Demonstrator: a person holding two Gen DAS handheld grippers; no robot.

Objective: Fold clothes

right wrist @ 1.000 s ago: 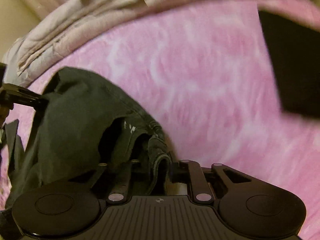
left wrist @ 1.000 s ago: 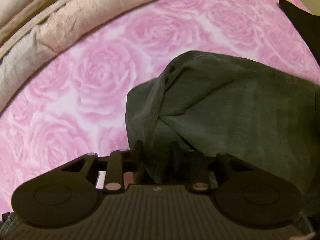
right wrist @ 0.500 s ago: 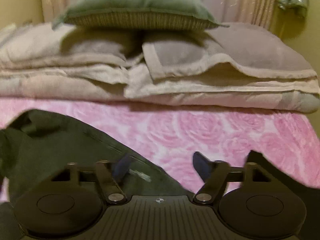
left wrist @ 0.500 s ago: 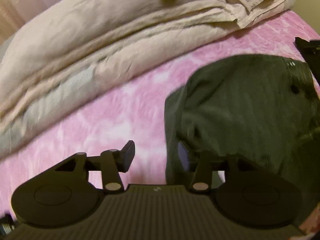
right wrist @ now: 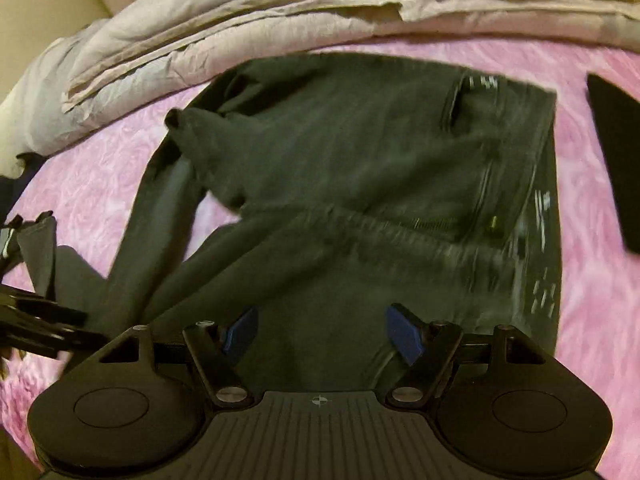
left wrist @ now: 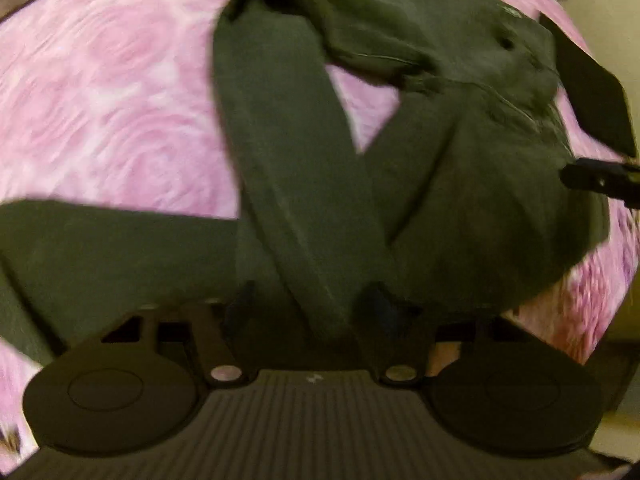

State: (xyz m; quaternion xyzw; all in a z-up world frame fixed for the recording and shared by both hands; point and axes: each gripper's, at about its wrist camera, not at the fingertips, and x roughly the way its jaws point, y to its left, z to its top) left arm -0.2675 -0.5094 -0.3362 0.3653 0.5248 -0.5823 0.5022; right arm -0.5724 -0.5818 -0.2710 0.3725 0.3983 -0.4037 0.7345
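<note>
Dark green trousers [right wrist: 360,168] lie spread on the pink rose sheet [right wrist: 592,280], waistband to the right, legs running down and left. My right gripper [right wrist: 322,332] hovers over the cloth near the waist, open, nothing between its blue pads [right wrist: 404,334]. In the left wrist view one trouser leg [left wrist: 288,152] crosses over the other, and its lower end runs between the fingers of my left gripper [left wrist: 310,308]. Those jaws are closing, with a gap still showing beside the leg. The picture is blurred. The right gripper's tip [left wrist: 596,178] shows at the right edge.
A stack of folded beige blankets [right wrist: 240,32] lies along the far side of the bed. A flat black item [right wrist: 616,160] rests on the sheet right of the trousers. Bare pink sheet [left wrist: 100,100] lies left of the legs.
Both grippers were shut on the trousers a second ago, then let go and opened. The left has since swung over the crossed legs; the right has moved back over the waist area.
</note>
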